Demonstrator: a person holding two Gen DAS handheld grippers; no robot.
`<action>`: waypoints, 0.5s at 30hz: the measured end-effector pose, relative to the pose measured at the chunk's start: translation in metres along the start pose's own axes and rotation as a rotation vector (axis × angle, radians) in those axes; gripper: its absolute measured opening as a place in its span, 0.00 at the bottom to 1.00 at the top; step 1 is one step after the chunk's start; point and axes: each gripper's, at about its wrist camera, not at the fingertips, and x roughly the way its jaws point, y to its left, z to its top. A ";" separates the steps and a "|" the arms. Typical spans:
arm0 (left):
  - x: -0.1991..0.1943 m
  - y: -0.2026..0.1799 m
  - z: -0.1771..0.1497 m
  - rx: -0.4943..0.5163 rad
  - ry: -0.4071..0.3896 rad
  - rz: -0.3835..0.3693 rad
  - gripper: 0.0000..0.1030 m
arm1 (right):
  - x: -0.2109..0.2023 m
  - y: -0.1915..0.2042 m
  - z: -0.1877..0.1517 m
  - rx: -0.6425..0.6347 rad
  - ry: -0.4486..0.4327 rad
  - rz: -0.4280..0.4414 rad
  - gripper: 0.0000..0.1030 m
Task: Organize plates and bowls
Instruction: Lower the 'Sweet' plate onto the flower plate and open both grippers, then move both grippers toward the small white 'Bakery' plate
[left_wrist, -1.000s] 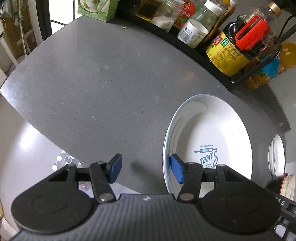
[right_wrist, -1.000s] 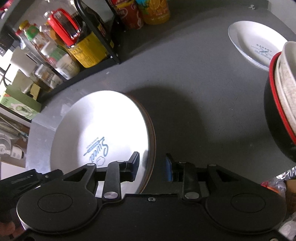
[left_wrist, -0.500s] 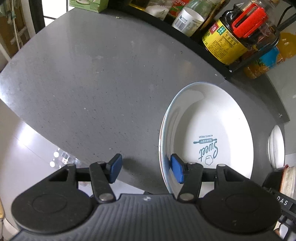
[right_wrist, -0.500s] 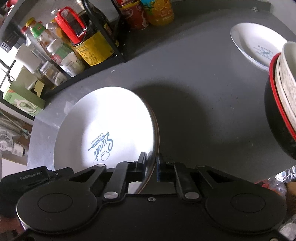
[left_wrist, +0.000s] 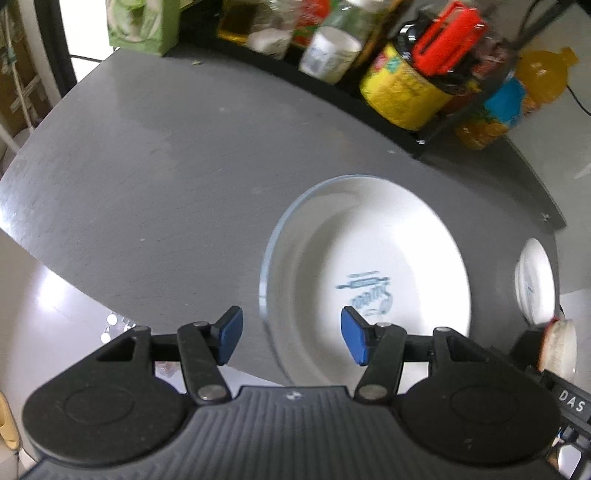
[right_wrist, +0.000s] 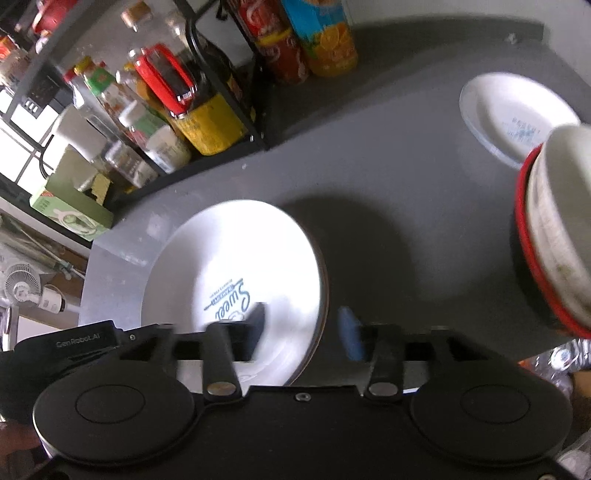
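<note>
A large white plate (left_wrist: 369, 258) (right_wrist: 236, 258) with blue "Sweet" lettering lies on the grey counter (left_wrist: 166, 166), and a darker rim shows under its right edge. My left gripper (left_wrist: 291, 339) is open and straddles the plate's left rim, one blue pad over the counter and the other over the plate. On the opposite side my right gripper (right_wrist: 303, 330) is open and blurred, with the right rim between its fingers. A small white plate (right_wrist: 517, 114) (left_wrist: 535, 280) sits at the far right. Beside it a white bowl is nested in a black bowl with a red rim (right_wrist: 546, 258) (left_wrist: 557, 343).
A black wire rack (left_wrist: 406, 92) (right_wrist: 192, 110) crowded with bottles and jars lines the back of the counter. Drink cans (right_wrist: 295, 44) stand next to it. A green box (right_wrist: 70, 210) sits at the rack's left end. The counter's edge (left_wrist: 74, 258) drops to the floor at left.
Half a second ago my right gripper was shut on the large plate's right rim; now it is open again. My left gripper stayed open while its view shifted slightly.
</note>
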 end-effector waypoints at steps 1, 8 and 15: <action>-0.003 -0.004 0.001 0.001 -0.002 -0.004 0.57 | -0.005 0.000 0.002 -0.011 -0.008 0.000 0.56; -0.023 -0.042 0.000 0.032 -0.028 -0.013 0.78 | -0.033 -0.015 0.019 -0.056 -0.033 0.008 0.76; -0.022 -0.087 -0.002 0.076 -0.030 0.007 0.86 | -0.053 -0.034 0.037 -0.084 -0.053 0.040 0.88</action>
